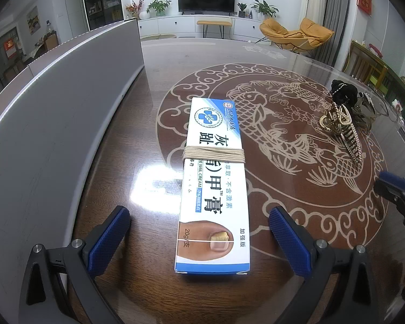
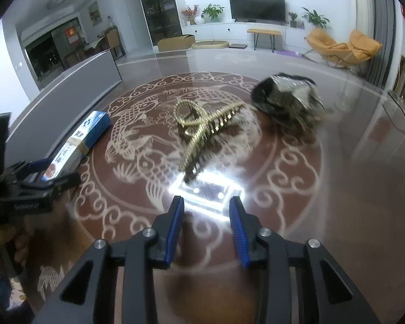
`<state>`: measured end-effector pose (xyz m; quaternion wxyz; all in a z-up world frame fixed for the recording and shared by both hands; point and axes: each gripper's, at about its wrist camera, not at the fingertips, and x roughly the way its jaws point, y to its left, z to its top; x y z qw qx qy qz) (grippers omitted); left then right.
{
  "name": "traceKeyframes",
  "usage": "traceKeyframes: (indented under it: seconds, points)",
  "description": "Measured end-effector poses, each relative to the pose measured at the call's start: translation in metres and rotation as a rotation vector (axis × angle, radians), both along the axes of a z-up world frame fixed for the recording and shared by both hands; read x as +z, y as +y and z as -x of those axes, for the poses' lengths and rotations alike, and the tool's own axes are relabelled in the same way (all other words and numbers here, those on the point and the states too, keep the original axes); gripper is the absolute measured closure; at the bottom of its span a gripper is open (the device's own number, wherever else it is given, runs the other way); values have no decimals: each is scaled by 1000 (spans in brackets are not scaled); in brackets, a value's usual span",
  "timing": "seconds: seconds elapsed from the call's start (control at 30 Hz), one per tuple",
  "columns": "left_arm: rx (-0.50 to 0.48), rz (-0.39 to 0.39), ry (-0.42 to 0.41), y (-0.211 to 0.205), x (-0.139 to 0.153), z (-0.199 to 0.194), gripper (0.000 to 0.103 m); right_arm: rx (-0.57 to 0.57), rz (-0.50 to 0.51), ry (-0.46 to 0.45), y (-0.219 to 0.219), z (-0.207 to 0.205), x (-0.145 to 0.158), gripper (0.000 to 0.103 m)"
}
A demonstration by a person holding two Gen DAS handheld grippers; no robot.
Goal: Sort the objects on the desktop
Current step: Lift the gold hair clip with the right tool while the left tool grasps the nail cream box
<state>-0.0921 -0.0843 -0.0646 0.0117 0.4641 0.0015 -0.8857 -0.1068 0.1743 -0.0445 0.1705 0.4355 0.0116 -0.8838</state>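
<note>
Nail cream box (image 1: 213, 186) was seen flat on the glass-topped table (image 1: 297, 216), bound midway with tan string (image 1: 213, 154).

Box lay between the wide-spread pads of the left gripper (image 1: 199, 240), untouched, just beside a grey panel (image 1: 54, 135). Gold hair claw (image 2: 202, 132) was found further right on the fish motif, dark hair accessories (image 2: 286, 97) just behind it. Right gripper (image 2: 206, 226) was held ahead of the claw clip, jaws at their narrowest, nothing between them.

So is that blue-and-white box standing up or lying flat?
Lying flat: the box rests lengthwise on the table, printed face up, string around its middle.
</note>
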Motion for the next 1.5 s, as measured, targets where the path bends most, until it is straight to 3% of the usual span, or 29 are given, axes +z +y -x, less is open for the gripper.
traceKeyframes:
  seconds: [0.1,0.13,0.17,0.23,0.33,0.5,0.53,0.57,0.6,0.77,1.03,1.1,1.37,1.5]
  points:
    - [0,0,0,0,0,0,0,-26,-23,-13,-1,-2,1,65]
    - [0,0,0,0,0,0,0,-36,-16,-23,-3,1,2,55]
    - [0,0,0,0,0,0,0,-51,3,-34,-6,9,3,37]
    - [0,0,0,0,0,0,0,-100,25,-25,-16,25,7,15]
    - [0,1,0,0,0,0,0,-144,41,-15,-36,49,11,14]
    - [0,1,1,0,-1,0,0,-249,12,-78,-66,94,1,16]
    - [0,1,1,0,-1,0,0,-264,-1,-67,-68,97,1,28]
    - [0,1,1,0,-1,0,0,-270,-27,-54,-70,98,1,48]
    - [0,1,1,0,-1,0,0,-268,-48,-43,-70,97,2,57]
    - [1,0,1,0,-1,1,0,-167,-68,-4,-65,72,-1,58]
    - [1,1,1,0,-1,1,0,-40,-78,0,-28,-20,-1,58]
    - [1,0,1,0,-1,1,0,-32,-75,7,-23,-36,-1,58]
    - [1,0,1,0,-1,1,0,-40,-142,8,-29,-46,-8,15]
    - [1,0,1,0,-1,1,0,-57,-143,0,-27,-46,-10,10]
